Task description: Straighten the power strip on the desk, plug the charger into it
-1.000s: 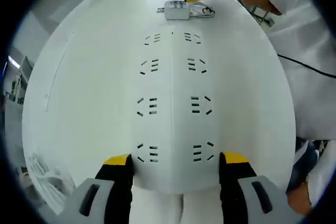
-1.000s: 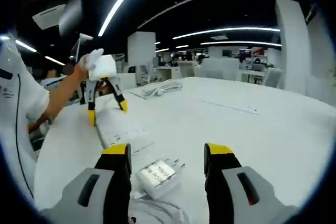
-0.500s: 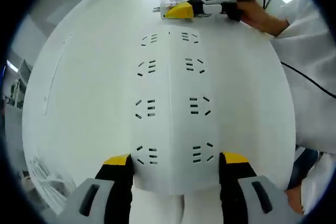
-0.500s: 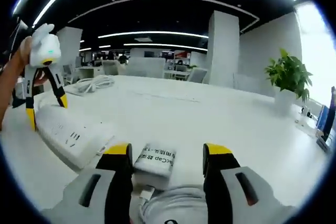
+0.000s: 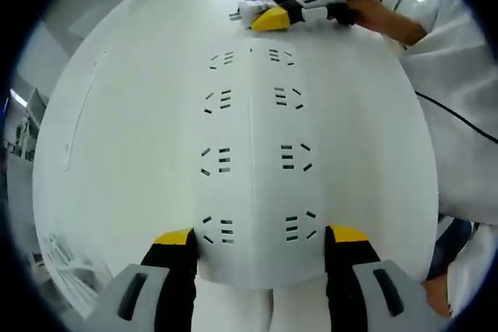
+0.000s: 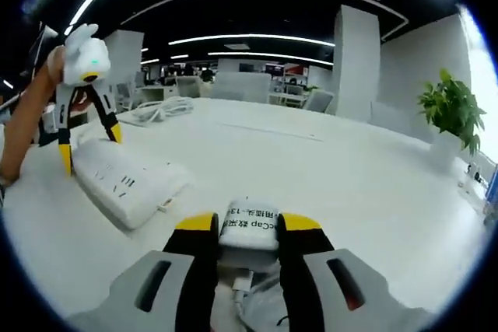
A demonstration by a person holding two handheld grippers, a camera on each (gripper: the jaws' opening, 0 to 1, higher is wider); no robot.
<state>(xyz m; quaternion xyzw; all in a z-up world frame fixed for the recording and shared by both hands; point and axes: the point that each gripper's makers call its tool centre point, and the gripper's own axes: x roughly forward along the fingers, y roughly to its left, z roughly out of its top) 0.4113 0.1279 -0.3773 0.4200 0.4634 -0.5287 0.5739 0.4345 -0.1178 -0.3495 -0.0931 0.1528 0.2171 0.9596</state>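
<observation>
Your left gripper [image 5: 261, 248] has its jaws straddling the near end of the strip [image 5: 253, 161], one yellow tip at each long edge. They look to be touching the sides, but I can't tell if they're actually squeezing it or just sitting spread around it. The strip lies flat on the white surface [image 5: 117, 130], running straight away from those jaws, with two columns of sockets facing up.

Past the strip's far end, your right gripper [image 5: 264, 13] is down on the surface with its jaws clamped on the charger [image 5: 247, 12]. In the right gripper view it's clearer: right gripper [image 6: 247, 227] jaws are pinched against both sides of the charger [image 6: 250, 224], label side up, and its cable [image 6: 249, 301] is bunched just behind it between the jaws. So the charger is just beyond the strip's far end, not plugged in yet.

From that view the strip [image 6: 124, 176] sits off to the left, with your left gripper [image 6: 87, 126] standing over its far end. There's a plant [image 6: 455, 106] well off on the other side from the strip.
</observation>
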